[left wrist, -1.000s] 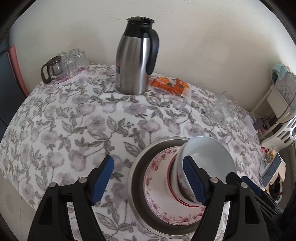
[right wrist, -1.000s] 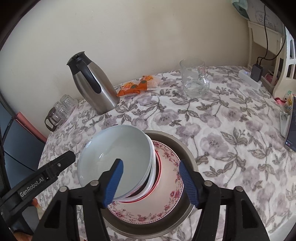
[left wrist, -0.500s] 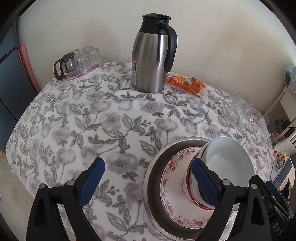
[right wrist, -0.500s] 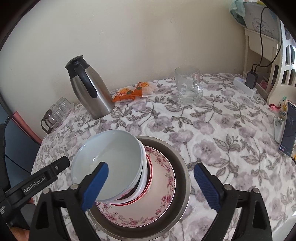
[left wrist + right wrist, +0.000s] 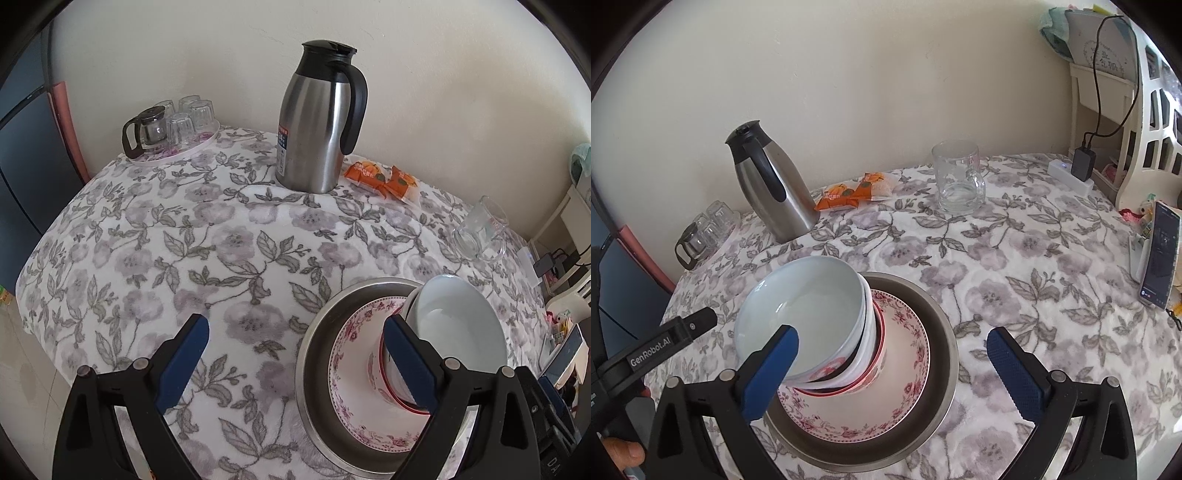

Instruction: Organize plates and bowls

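A round bench (image 5: 229, 236) draped in a white cloth printed with grey-purple flowers carried a stack of tableware near its front edge. At the bottom sat a wide stainless-steel basin (image 5: 942, 332). Inside it lay a white plate with a pink floral rim (image 5: 908, 369). On the plate stood a nest of bowls, topped by a pale blue-white ceramic bowl (image 5: 812, 299) over a red-rimmed bowl (image 5: 879, 354), and the nest leaned to one side rather than sitting level.

The left claw (image 5: 295, 365) was spread wide, pinching nothing; its right finger appeared in front of the bowls' side, though contact could not be told. The right claw (image 5: 894, 373) was likewise spread wide and empty, its left finger overlapping the pale bowl's rim in view, with the stack between its fingers.

The stacking step looked finished, with both claws let go of the pile. The next move probably called for levelling the tilted bowls, or backing both claws away without nudging them, since the lean could let them slide.

Further back stood a brushed-steel thermal jug with a black handle (image 5: 317, 122), orange snack packets (image 5: 384, 179), a clear glass mug (image 5: 958, 182), and a tray of small glasses (image 5: 173, 125).
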Demonstrator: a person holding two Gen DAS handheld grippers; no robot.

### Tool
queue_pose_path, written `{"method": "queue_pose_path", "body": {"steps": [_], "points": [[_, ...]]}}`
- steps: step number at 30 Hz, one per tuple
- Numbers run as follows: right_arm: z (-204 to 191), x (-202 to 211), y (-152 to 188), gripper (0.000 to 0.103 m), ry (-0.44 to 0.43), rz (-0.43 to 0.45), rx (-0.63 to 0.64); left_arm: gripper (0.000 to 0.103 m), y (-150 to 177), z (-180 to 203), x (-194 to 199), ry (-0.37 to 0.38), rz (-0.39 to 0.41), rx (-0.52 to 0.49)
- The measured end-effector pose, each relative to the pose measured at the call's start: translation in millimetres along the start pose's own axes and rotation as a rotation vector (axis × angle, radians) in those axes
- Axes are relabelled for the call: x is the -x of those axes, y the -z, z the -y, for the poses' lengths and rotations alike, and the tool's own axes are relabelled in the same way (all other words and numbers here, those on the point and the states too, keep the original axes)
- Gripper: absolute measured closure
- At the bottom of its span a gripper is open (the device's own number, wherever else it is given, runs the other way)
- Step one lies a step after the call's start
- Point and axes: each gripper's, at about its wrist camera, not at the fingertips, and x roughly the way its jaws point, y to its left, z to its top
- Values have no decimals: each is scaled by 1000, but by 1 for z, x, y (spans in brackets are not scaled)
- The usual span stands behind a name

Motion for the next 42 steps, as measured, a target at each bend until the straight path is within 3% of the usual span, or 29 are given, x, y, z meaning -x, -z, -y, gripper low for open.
{"method": "queue_pose_path", "body": {"steps": [13, 19, 28, 37, 42], "points": [[-8, 15, 20, 0, -11, 13, 33, 7, 7, -10, 17, 21, 41, 64], [-7, 13, 34, 0, -9, -9, 45, 7, 16, -4, 22, -73, 38, -9], [5, -8, 57, 0, 24, -92, 34, 7, 39, -5, 17, -166, -22, -35], [12, -13, 70, 0, 48, -128, 29, 7, 71, -5, -12, -189, -159, -96], [19, -14, 76, 0, 66, -143, 17, 7, 83, -8, -19, -173, -198, -96]]}}
